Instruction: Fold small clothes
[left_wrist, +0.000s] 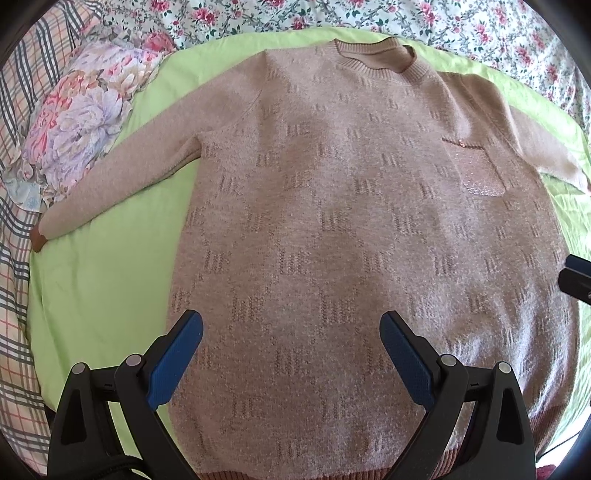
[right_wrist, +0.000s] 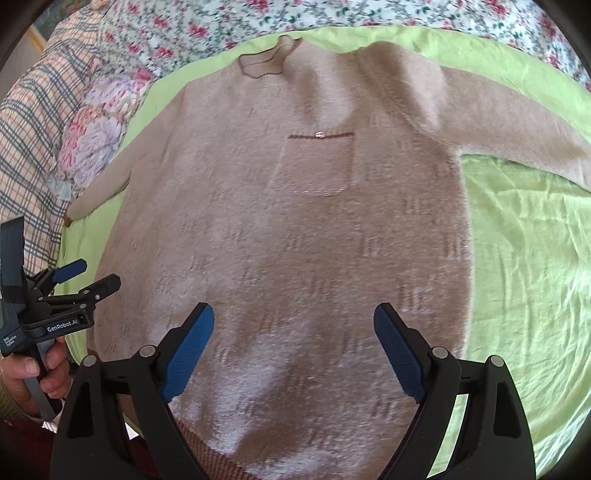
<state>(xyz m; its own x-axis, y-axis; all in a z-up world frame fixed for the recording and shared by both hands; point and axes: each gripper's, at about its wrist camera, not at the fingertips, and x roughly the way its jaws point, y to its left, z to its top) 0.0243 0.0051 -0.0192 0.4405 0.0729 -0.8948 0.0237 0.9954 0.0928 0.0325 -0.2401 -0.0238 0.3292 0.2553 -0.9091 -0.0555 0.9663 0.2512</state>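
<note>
Two grippers hang over one sweater (left_wrist: 332, 229), both with jaws spread wide and nothing between them. The sweater lies flat and face up on a green sheet (left_wrist: 110, 295), unfolded, collar (left_wrist: 373, 61) toward the far edge of the sheet and hem (right_wrist: 207, 439) toward the near edge. Both sleeves are spread out to the sides. The left sleeve (left_wrist: 122, 177) runs to the left edge of the sheet, where its brown cuff (left_wrist: 38, 238) reaches the boundary with a plaid cloth (left_wrist: 14, 258). The right sleeve (right_wrist: 517, 136) extends toward the right edge of the sheet. A chest pocket (right_wrist: 314, 166) with a small button (right_wrist: 320, 135) sits on the right half of the sweater body.

The left gripper (left_wrist: 291, 332) is above the lower left part of the body, near the hem; a hand (right_wrist: 40, 373) holds its handle in the right wrist view. The right gripper (right_wrist: 293, 325) is above the lower middle of the body. Whether either gripper touches the knit cannot be told.

A floral pillow (left_wrist: 85, 110) rests at the far left corner of the sheet, just beside the left sleeve. A floral bedspread (left_wrist: 443, 22) lies beyond the far edge.
</note>
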